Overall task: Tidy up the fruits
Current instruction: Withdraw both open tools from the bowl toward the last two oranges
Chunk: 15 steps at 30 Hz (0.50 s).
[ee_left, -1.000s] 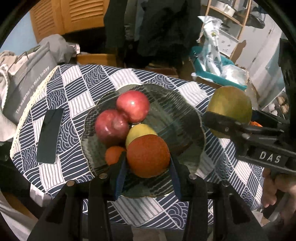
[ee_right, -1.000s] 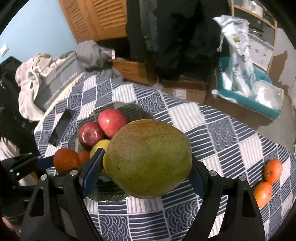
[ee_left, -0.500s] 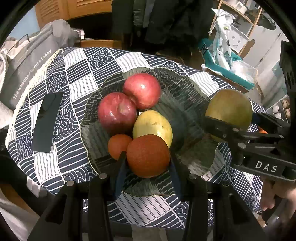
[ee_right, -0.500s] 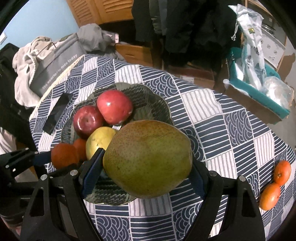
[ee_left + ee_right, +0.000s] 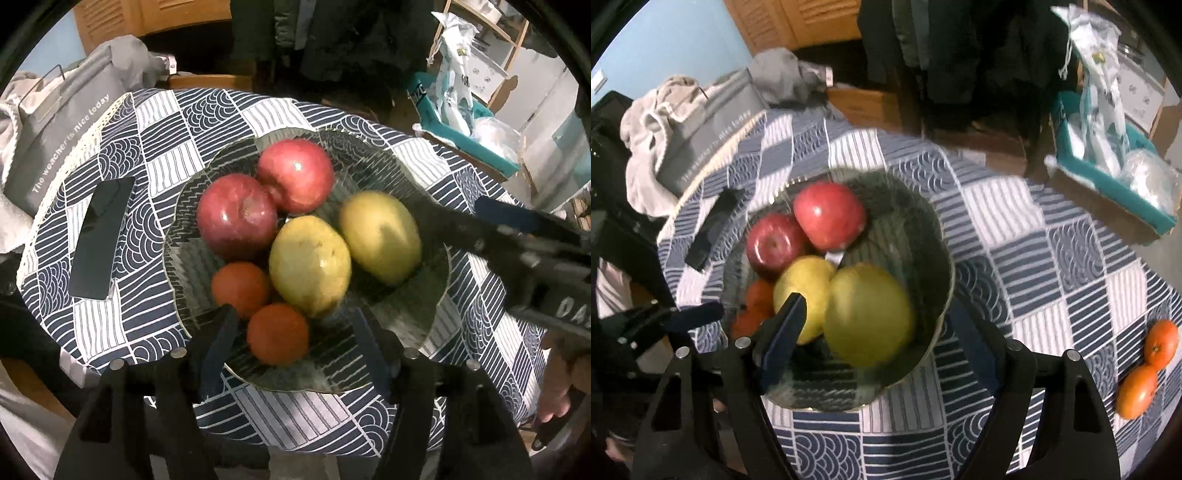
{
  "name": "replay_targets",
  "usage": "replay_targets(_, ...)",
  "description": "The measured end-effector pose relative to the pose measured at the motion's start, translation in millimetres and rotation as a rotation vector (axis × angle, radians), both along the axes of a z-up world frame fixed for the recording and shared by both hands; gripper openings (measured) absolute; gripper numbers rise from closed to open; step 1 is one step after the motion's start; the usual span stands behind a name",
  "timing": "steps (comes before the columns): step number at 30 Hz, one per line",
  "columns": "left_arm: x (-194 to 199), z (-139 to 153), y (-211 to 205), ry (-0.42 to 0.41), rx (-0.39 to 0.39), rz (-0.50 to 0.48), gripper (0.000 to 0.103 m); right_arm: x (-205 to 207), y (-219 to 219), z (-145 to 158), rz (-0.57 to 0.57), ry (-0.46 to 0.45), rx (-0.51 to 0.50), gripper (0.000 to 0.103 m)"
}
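A dark glass bowl on the patterned tablecloth holds two red apples, a yellow pear, a green-yellow pear and two oranges. My left gripper is open, its fingers either side of the near orange, not touching it. My right gripper is open around the green-yellow pear, which rests in the bowl. Two more oranges lie on the cloth at the right.
A black phone lies on the cloth left of the bowl. A grey bag and clothes sit beyond the table's left edge. A teal box with plastic bags stands on the floor at the right.
Both grippers have opened. The orange has left my left gripper and the pear my right gripper; both now lie in the bowl. Both cameras have moved closer to the bowl.
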<state>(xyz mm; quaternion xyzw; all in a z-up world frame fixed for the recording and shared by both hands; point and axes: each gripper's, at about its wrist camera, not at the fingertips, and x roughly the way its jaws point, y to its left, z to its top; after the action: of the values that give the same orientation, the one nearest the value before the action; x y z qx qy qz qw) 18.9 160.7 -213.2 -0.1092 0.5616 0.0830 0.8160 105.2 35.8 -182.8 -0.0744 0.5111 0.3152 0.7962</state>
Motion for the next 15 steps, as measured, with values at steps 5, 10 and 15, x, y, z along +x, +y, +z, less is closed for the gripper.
replay_targets(5, 0, 4, -2, 0.0, 0.003, -0.003, 0.071, 2, -3, 19, -0.023, -0.024, 0.035, 0.082)
replay_targets(10, 0, 15, -6, -0.024, 0.002, -0.01, 0.076, -1, -8, 31, -0.042, -0.06, 0.024, 0.082)
replay_targets(15, -1, 31, -12, -0.065, -0.004, -0.016, 0.078, -4, -18, 41, -0.066, -0.1, -0.009, 0.084)
